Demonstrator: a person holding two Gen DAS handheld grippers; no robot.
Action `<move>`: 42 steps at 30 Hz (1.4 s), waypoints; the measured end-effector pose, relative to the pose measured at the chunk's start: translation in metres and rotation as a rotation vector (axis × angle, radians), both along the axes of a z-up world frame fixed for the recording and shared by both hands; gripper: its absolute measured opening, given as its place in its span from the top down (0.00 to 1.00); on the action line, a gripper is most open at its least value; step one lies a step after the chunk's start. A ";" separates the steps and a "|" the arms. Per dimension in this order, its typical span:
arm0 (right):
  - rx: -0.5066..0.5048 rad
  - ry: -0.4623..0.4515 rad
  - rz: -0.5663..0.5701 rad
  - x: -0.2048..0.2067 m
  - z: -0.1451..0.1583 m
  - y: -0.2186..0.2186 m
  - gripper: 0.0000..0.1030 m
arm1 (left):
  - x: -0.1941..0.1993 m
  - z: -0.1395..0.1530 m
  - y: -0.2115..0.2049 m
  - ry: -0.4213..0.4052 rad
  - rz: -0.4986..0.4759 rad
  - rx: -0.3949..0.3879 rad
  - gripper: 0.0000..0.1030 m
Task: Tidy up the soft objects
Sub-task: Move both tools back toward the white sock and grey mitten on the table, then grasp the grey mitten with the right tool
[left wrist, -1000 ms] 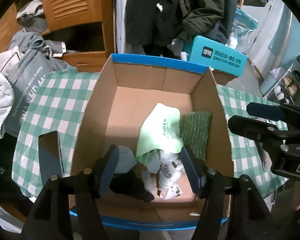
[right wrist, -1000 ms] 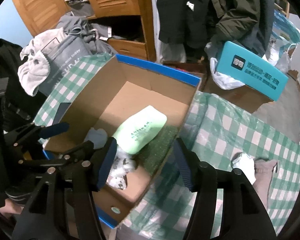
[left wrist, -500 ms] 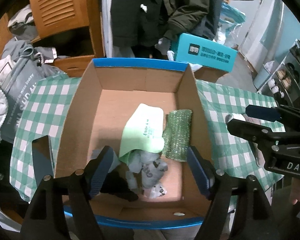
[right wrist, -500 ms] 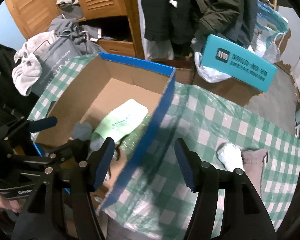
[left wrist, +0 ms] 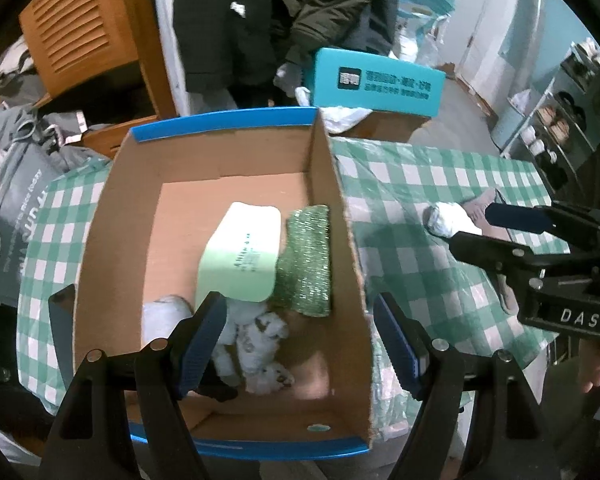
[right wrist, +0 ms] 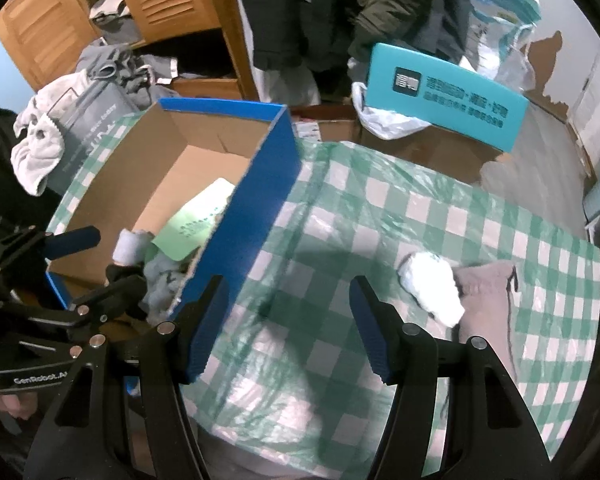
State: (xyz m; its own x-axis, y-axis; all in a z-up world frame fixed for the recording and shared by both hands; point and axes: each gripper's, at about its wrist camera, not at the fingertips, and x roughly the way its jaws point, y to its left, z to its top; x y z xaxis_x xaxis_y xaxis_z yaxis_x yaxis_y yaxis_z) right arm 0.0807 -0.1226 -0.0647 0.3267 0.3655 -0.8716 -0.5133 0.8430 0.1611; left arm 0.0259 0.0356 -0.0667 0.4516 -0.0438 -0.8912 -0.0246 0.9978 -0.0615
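A cardboard box with blue rims (left wrist: 342,216) (right wrist: 268,184) stands on the green checked tablecloth (right wrist: 380,220). It holds a pale green pouch (left wrist: 244,256), a green scrubbing cloth (left wrist: 306,264), white patterned socks (left wrist: 260,344) and a grey roll (left wrist: 164,316). My left gripper (left wrist: 300,344) is open and empty above the box's near right corner. My right gripper (right wrist: 286,328) is open and empty over the cloth right of the box. A white sock ball (right wrist: 432,284) (left wrist: 448,220) and a pinkish-grey cloth (right wrist: 488,300) lie on the table's right side.
A teal box (right wrist: 444,100) sits on cartons behind the table. A grey bag (right wrist: 92,120) and a grey towel (right wrist: 36,152) are at the far left. Dark coats (left wrist: 260,20) and a wooden wardrobe (right wrist: 172,8) stand behind.
Both grippers have shifted right. The right gripper left the space above the box and is now over the tablecloth, closer to the white sock ball. Both stayed open.
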 end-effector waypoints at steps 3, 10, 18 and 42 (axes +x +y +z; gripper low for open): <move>0.002 0.002 -0.021 0.001 -0.002 -0.012 0.40 | 0.004 -0.003 -0.008 0.015 -0.012 0.007 0.25; -0.001 0.006 -0.081 0.006 -0.007 -0.044 0.40 | 0.009 -0.004 -0.023 0.021 -0.014 -0.032 0.25; -0.005 0.018 -0.135 0.011 -0.016 -0.076 0.40 | 0.016 -0.002 -0.040 0.017 -0.022 -0.050 0.25; -0.073 0.057 -0.252 0.029 -0.052 -0.154 0.39 | 0.038 -0.031 -0.120 0.092 -0.165 0.005 0.22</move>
State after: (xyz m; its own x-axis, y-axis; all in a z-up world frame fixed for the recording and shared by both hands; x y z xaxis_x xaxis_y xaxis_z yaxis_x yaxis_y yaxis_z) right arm 0.1098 -0.2763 -0.1170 0.3492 0.2143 -0.9122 -0.2781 0.9533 0.1176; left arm 0.0640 -0.0841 -0.0976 0.3549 -0.1061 -0.9289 0.1341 0.9890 -0.0617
